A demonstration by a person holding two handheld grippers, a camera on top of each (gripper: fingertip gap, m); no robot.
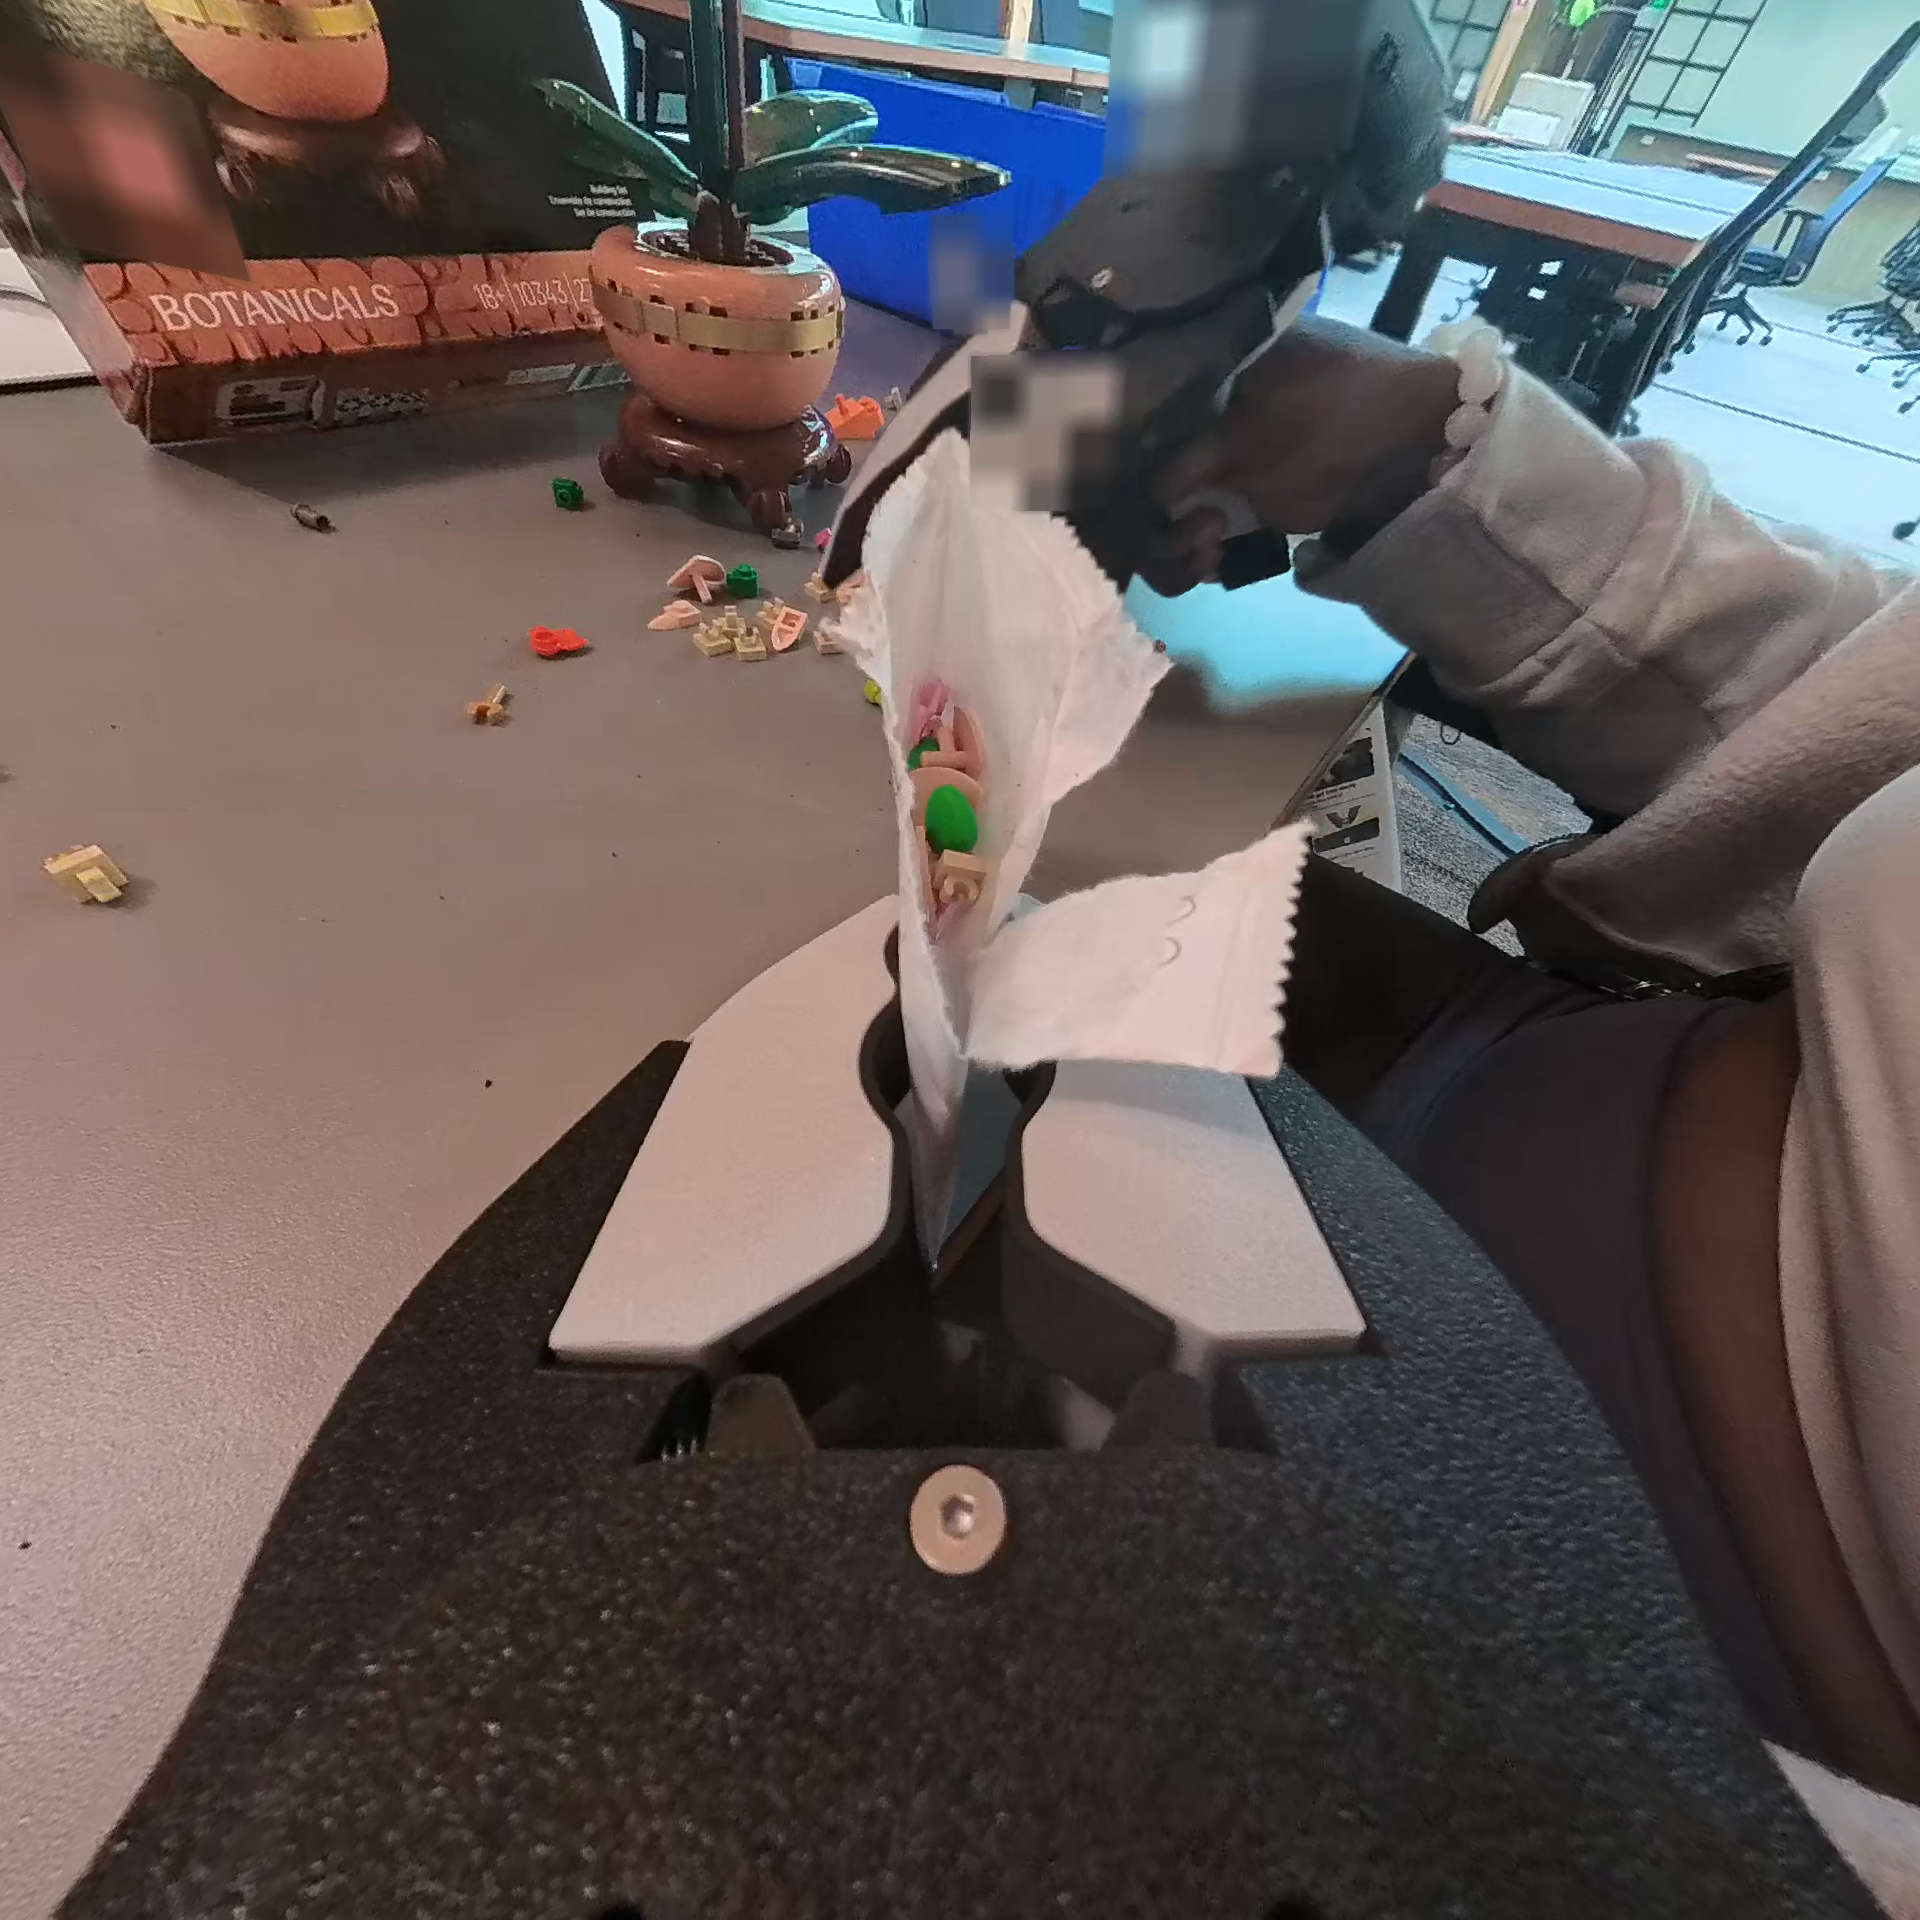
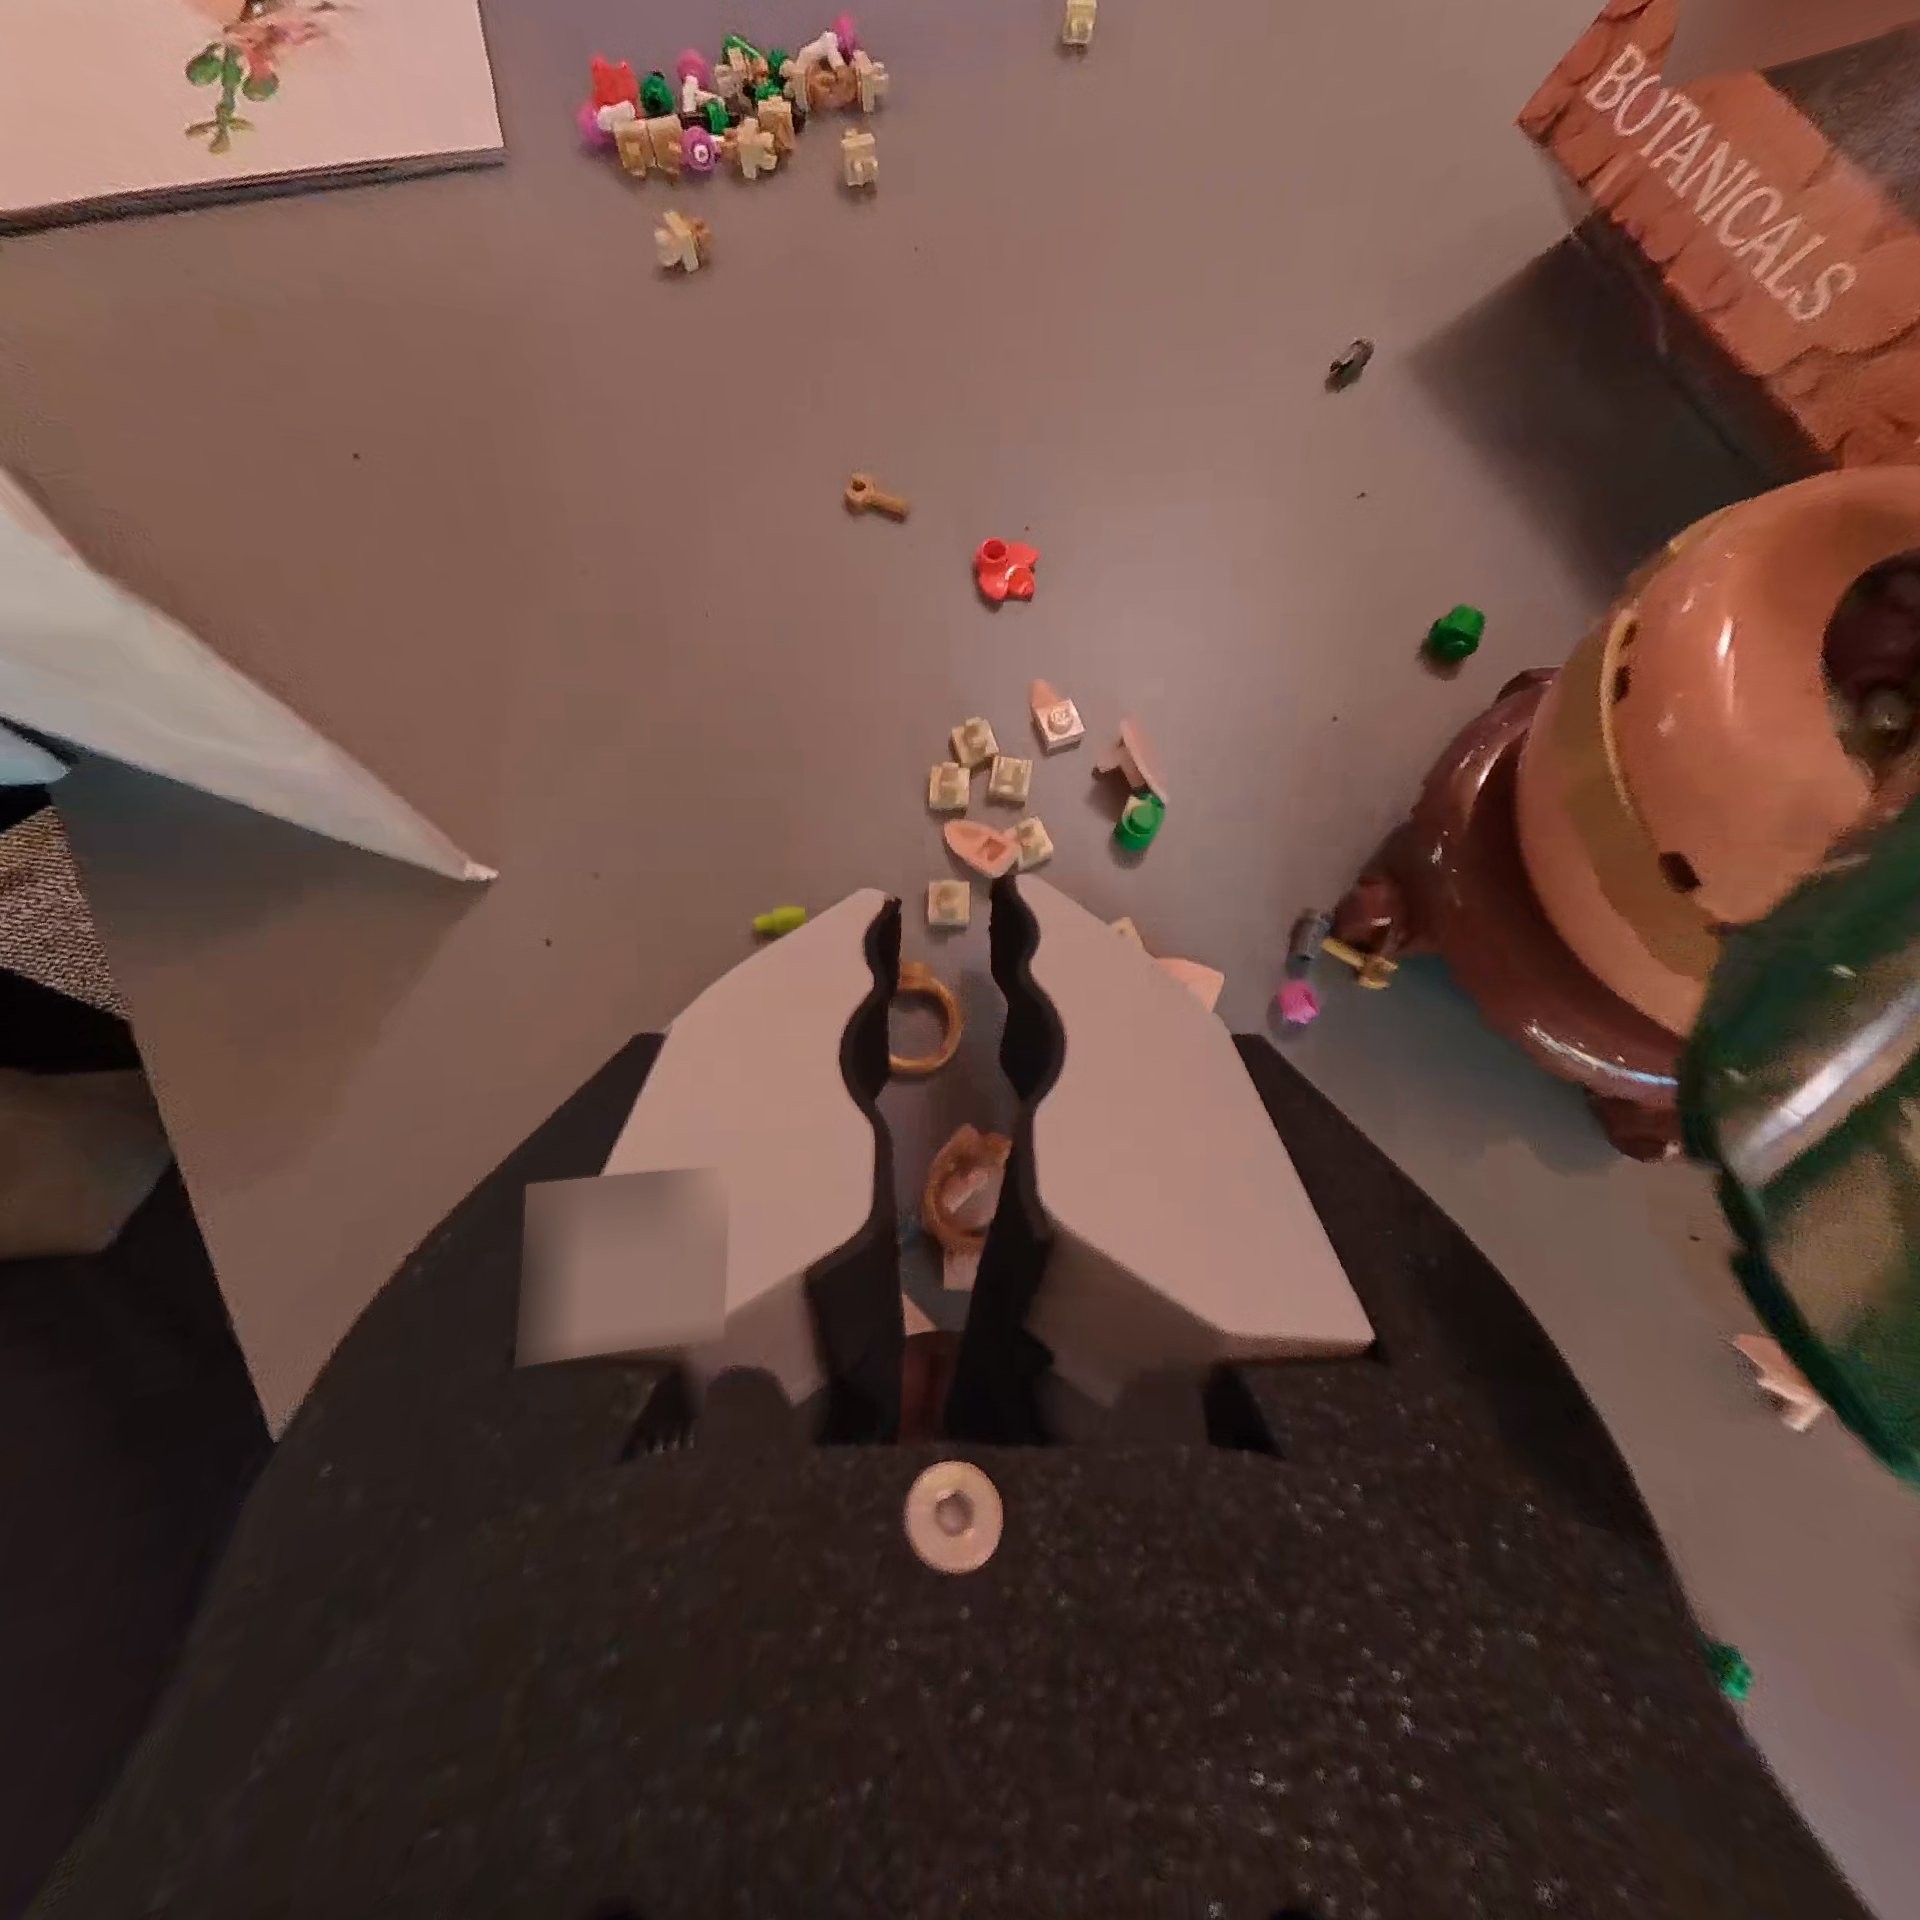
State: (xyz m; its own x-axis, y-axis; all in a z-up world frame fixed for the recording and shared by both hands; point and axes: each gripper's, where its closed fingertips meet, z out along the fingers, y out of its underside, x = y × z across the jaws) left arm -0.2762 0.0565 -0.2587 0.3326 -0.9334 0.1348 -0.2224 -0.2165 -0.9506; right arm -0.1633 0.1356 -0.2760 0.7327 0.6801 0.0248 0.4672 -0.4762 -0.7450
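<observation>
My left gripper (image 1: 951,997) is shut on the lower edge of a torn white paper bag (image 1: 997,644) and holds it upright above the grey table (image 1: 312,1039). Small green, pink and tan brick pieces (image 1: 948,821) show inside the bag's open tear. A torn flap (image 1: 1143,966) hangs to the right. My right gripper (image 2: 943,899) points down at the table with its jaws narrowly apart and nothing between them. Two gold rings (image 2: 925,1023) lie on the table below the gap. In the left wrist view its fingers (image 1: 904,447) sit just behind the bag's top.
A brick-built potted plant (image 1: 722,322) (image 2: 1662,779) stands by a product box (image 1: 312,301) (image 2: 1714,208). Loose pieces (image 1: 738,623) (image 2: 997,790) lie scattered, with a pile (image 2: 727,104) farther off beside a booklet (image 2: 239,94). A white sheet (image 2: 208,727) lies left. The person sits at the table's right edge. The grippers' ends are close to 15 cm from one another.
</observation>
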